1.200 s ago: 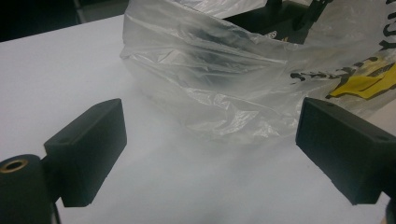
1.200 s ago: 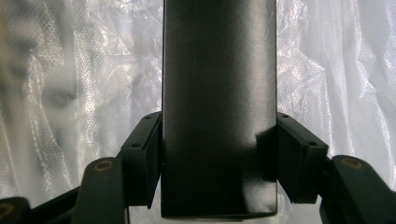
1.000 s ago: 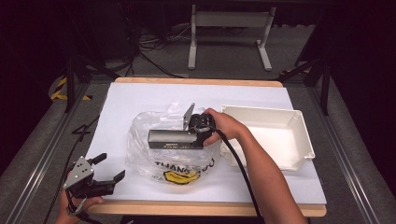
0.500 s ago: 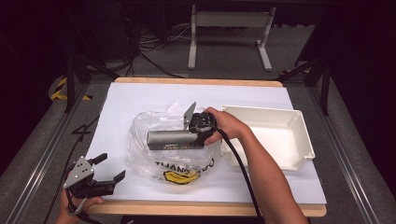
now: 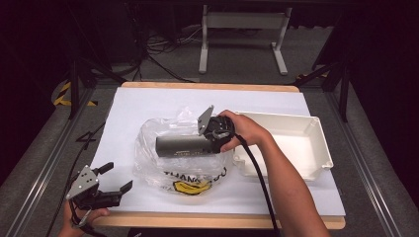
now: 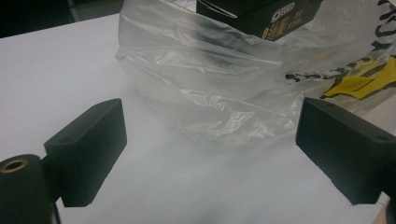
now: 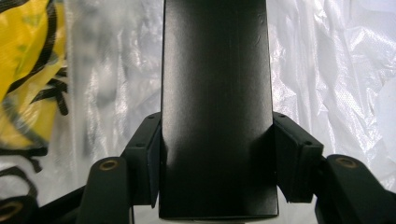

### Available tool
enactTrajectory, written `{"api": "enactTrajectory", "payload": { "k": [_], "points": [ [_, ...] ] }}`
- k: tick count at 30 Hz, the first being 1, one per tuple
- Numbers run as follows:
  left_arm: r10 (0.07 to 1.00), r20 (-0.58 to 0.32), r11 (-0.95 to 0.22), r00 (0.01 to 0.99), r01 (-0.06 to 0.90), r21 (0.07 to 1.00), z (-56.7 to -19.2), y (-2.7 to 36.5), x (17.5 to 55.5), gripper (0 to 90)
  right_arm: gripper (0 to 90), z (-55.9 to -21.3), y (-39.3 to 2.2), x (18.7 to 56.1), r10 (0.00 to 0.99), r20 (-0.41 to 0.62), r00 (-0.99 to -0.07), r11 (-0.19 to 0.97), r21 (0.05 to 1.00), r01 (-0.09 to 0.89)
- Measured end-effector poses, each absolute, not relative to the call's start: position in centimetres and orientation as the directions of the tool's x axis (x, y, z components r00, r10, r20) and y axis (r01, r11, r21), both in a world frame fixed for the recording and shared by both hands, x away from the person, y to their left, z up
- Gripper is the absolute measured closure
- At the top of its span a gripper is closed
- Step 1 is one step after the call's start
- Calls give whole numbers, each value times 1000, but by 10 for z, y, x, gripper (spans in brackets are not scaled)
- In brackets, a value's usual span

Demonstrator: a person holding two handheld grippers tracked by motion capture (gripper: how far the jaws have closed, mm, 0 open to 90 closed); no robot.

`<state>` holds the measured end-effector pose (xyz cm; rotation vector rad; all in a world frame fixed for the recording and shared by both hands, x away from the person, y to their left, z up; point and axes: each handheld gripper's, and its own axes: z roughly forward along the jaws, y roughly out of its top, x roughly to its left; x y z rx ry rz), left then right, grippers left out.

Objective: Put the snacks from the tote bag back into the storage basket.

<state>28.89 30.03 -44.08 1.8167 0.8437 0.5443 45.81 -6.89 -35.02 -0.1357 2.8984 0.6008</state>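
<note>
Right gripper [image 5: 210, 140] is clamped on the end of a long black box [image 5: 183, 144], pads pressed flat on its two narrow sides; the right gripper view shows the box [image 7: 215, 107] running straight out from between the jaws, so its long axis is in line with the gripper. In the high view the box lies level, pointing left across the table from the right hand [image 5: 242, 129], sitting over the clear bag [image 5: 163, 163] with the yellow print; can't tell whether its far end is inside the bag mouth or just above the film. Left gripper [image 5: 111, 180] is spread wide and holds nothing, parked at the near-left table edge, apart from the bag; in the left gripper view the bag [image 6: 219, 84] sits just ahead of the open jaws with the box [image 6: 254, 11] visible above it. So the right hand owns the box, and the left is nearer the bag's near-left side. My read: the next move turns on that left-right axis, either sliding the box along its length into or out of the bag, with the left free to pin or hold the film. Room: bare white table [image 5: 148, 106] left and behind the bag; the white tray [image 5: 296, 143] sits close on the right, just beside the right hand, its near corner touching the bag's edge, so pulling back right gets tight. Loose film may snag the box corners.
</note>
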Motion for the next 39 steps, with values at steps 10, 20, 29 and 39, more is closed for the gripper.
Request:
{"api": "enactTrajectory", "payload": {
  "k": [10, 20, 29, 39],
  "points": [
    [761, -29, -216, 649, 295, 931, -441, 303, 289, 97, 430, -333, -81, 450, -70, -201, -977, 902, 406, -148],
    [763, -38, -204, 645, 297, 933, -440, 305, 289, 97, 430, -315, -101, 444, -59, -229, -972, 903, 403, -149],
    [762, -42, -201, 646, 298, 933, -440, 305, 289, 97, 430, -300, -122, 438, -38, -257, -966, 894, 424, -148],
    [761, -34, -204, 648, 288, 936, -438, 304, 287, 97, 430, -295, -144, 435, -19, -263, -965, 885, 445, -139]
  ]
}}
